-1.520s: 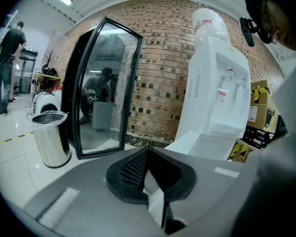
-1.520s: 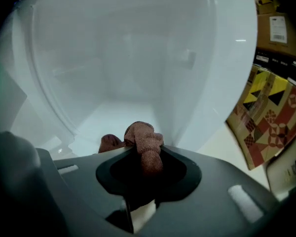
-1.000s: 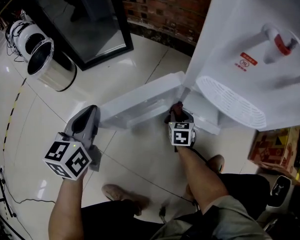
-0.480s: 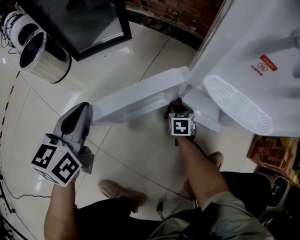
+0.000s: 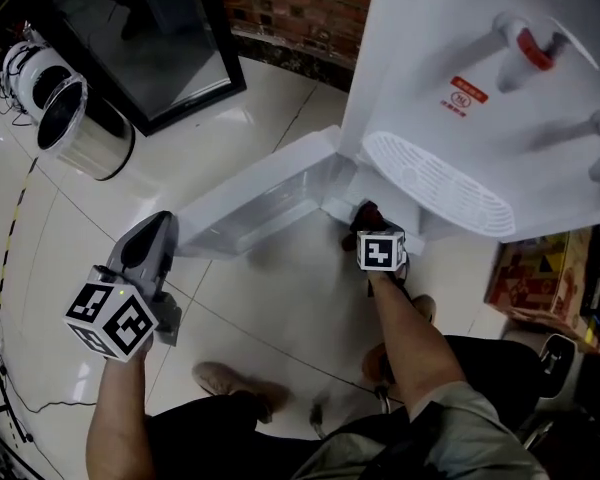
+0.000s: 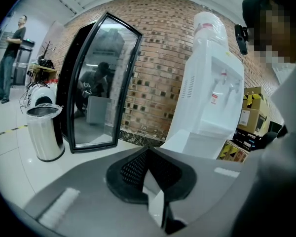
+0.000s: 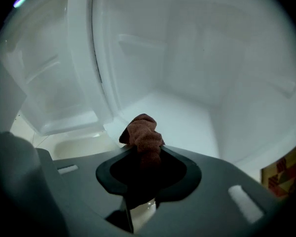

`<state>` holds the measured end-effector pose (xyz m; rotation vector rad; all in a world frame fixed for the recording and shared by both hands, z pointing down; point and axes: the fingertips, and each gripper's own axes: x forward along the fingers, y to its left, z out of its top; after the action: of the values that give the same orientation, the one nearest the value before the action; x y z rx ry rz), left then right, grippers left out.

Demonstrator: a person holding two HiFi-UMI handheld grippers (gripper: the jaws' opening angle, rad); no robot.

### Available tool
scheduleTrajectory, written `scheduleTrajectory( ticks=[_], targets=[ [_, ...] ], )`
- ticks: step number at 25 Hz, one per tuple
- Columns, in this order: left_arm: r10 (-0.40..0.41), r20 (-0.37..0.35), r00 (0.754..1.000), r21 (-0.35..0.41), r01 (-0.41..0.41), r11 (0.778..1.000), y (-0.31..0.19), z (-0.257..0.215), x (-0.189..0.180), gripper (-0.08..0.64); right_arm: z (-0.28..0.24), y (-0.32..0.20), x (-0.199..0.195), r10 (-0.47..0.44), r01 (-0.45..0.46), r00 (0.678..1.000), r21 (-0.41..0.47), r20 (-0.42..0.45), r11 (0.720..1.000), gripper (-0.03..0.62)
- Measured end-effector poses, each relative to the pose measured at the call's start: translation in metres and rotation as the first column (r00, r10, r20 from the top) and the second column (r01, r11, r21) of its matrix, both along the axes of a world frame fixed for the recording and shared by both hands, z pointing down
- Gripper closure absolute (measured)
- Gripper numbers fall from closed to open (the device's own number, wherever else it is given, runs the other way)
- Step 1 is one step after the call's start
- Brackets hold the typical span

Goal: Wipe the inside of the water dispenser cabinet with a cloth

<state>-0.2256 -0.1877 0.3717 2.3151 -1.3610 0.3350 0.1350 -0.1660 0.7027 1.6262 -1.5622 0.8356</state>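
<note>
A person works at the foot of a white water dispenser [image 5: 450, 88], whose lower cabinet stands open with its door [image 5: 260, 196] swung out to the left over the pale tiled floor [image 5: 280, 308]. The right gripper [image 5: 364, 220] points steeply down at the mouth of the cabinet, its jaws clamped on a bunched dark red cloth [image 7: 143, 134] that sticks out past their tips. In the right gripper view the cloth sits just above the front lip of the cabinet's white floor, with the bare white walls behind it and the inner face of the door at left. Whether the cloth touches the surface cannot be told.

The left gripper [image 5: 158, 224] is held well apart from the cabinet, out to the left of the open door and over the floor. Its jaws are closed tight with nothing between them.

Above the cabinet are the dispenser's ribbed drip tray [image 5: 435, 183] and a red-handled tap [image 5: 528, 43]. A shiny metal bin [image 5: 80, 133] and a black-framed glass panel [image 5: 150, 38] stand by the brick wall [image 5: 300, 8], and a cardboard box [image 5: 530, 273] sits to the dispenser's right.
</note>
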Motion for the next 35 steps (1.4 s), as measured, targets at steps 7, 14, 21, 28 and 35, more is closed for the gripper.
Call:
scheduleTrajectory(
  ticks=[7, 14, 21, 28, 35],
  targets=[
    [0.030, 0.016, 0.999, 0.000, -0.030, 1.000, 0.013, 0.002, 0.006, 0.560, -0.003, 0.036, 0.053, 0.070, -0.072, 0.997, -0.037, -0.036, 0.997, 0.479],
    [0.054, 0.019, 0.998, -0.039, -0.054, 0.998, 0.032, 0.002, 0.014, 0.560, -0.004, 0.073, 0.102, 0.153, -0.156, 0.987, -0.068, -0.055, 0.985, 0.479],
    [0.076, 0.037, 0.996, -0.036, -0.075, 0.997, 0.054, 0.003, 0.031, 0.560, 0.002, 0.093, 0.135, 0.249, -0.252, 0.968, -0.093, -0.039, 0.963, 0.479],
    [0.109, 0.043, 0.993, -0.061, -0.106, 0.992, 0.069, 0.006, 0.040, 0.560, -0.045, 0.080, 0.118, 0.050, -0.052, 0.996, -0.029, -0.074, 0.998, 0.477],
    [0.212, 0.045, 0.976, -0.093, -0.207, 0.974, 0.093, 0.009, 0.062, 0.560, -0.140, 0.090, 0.124, -0.302, 0.303, 0.953, 0.037, -0.031, 0.952, 0.477]
  ],
)
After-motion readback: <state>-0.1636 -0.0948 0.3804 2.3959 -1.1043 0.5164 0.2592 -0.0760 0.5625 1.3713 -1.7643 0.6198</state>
